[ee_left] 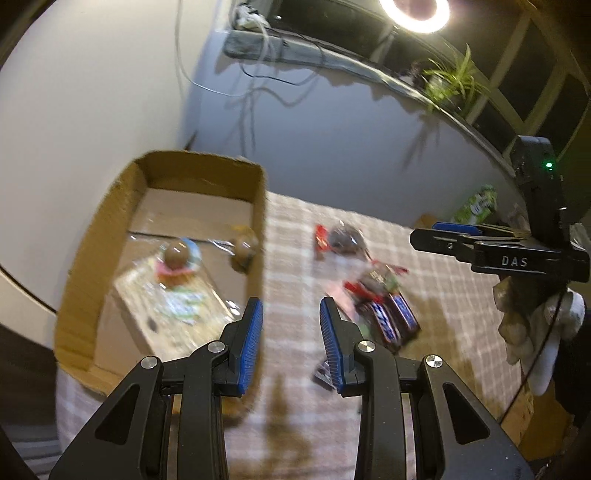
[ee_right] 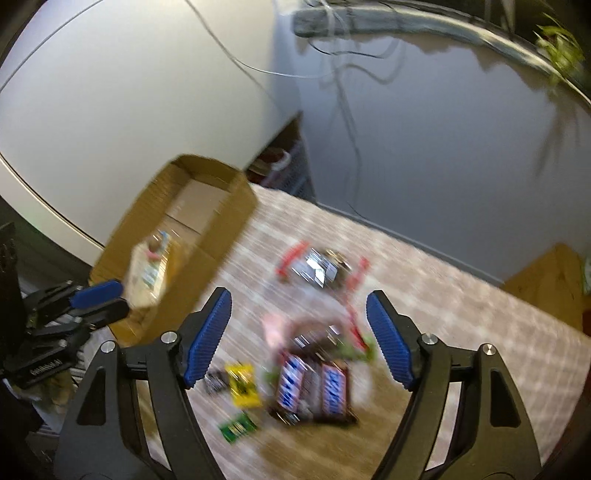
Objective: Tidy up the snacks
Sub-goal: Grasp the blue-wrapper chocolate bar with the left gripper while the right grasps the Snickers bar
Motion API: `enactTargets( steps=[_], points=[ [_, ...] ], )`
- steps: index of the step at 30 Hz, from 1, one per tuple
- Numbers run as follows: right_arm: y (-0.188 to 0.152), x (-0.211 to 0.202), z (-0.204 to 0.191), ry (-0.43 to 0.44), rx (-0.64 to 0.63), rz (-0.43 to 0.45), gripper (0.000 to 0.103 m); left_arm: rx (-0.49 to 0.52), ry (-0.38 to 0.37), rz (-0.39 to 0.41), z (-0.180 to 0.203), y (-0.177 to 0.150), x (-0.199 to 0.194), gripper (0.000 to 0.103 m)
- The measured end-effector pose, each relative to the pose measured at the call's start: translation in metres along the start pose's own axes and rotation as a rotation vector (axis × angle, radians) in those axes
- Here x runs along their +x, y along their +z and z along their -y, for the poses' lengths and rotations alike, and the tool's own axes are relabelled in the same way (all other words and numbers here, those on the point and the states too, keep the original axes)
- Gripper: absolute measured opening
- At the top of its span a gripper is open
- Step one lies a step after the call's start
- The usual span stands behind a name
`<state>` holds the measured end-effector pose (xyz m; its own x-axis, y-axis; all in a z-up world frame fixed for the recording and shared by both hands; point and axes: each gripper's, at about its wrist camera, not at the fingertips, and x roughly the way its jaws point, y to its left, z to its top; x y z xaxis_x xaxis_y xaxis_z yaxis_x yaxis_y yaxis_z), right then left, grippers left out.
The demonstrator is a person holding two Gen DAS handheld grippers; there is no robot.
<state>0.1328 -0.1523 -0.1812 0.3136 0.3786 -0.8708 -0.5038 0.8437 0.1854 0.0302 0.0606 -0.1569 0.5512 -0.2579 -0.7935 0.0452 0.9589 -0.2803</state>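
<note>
Checked cloth covers the counter [ee_right: 461,295], where a cardboard box [ee_left: 258,192] holds wrapped snacks, chocolate bars [ee_right: 314,384] lie right of it, and the left gripper [ee_left: 291,343] gapes narrowly empty, the right gripper [ee_right: 299,339] wide.

A dim room corner lit by a ring lamp, with a cloth-covered table set against pale walls.

A checked beige cloth [ee_left: 436,258] covers the table. Behind its far edge two plain walls [ee_left: 332,147] meet at a corner. Loose cables [ee_left: 255,85] hang down from a grey window ledge [ee_left: 295,48]. A glowing ring light [ee_left: 415,14] and a green leafy plant [ee_left: 450,77] stand before dark window panes [ee_left: 535,74].
</note>
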Motion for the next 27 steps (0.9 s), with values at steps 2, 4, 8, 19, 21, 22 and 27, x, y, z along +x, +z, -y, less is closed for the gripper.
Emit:
enactTargets(
  steps=[2, 4, 8, 19, 21, 22, 27],
  points=[
    [-0.013, -0.003, 0.012, -0.017, 0.016, -0.017, 0.078, 0.010, -0.012, -0.020, 0.006, -0.006, 0.003, 0.031],
    [-0.025, -0.003, 0.024, -0.028, 0.032, -0.034, 0.078, 0.018, -0.024, -0.041, 0.014, -0.013, 0.006, 0.031],
    [-0.049, 0.001, 0.042, -0.047, 0.061, -0.071, 0.078, 0.033, -0.057, -0.078, 0.030, -0.022, 0.015, 0.031],
    [-0.069, 0.025, 0.036, -0.041, 0.013, -0.137, 0.073, 0.065, -0.120, -0.141, 0.070, -0.028, 0.047, 0.031],
    [-0.070, 0.032, 0.036, -0.032, 0.015, -0.154, 0.066, 0.055, -0.129, -0.154, 0.072, -0.028, 0.054, 0.030],
    [-0.070, 0.035, 0.036, -0.032, 0.017, -0.161, 0.062, 0.050, -0.132, -0.162, 0.073, -0.028, 0.058, 0.030],
    [-0.073, 0.049, 0.039, -0.028, 0.019, -0.195, 0.051, 0.046, -0.141, -0.199, 0.079, -0.030, 0.075, 0.026]
  ],
)
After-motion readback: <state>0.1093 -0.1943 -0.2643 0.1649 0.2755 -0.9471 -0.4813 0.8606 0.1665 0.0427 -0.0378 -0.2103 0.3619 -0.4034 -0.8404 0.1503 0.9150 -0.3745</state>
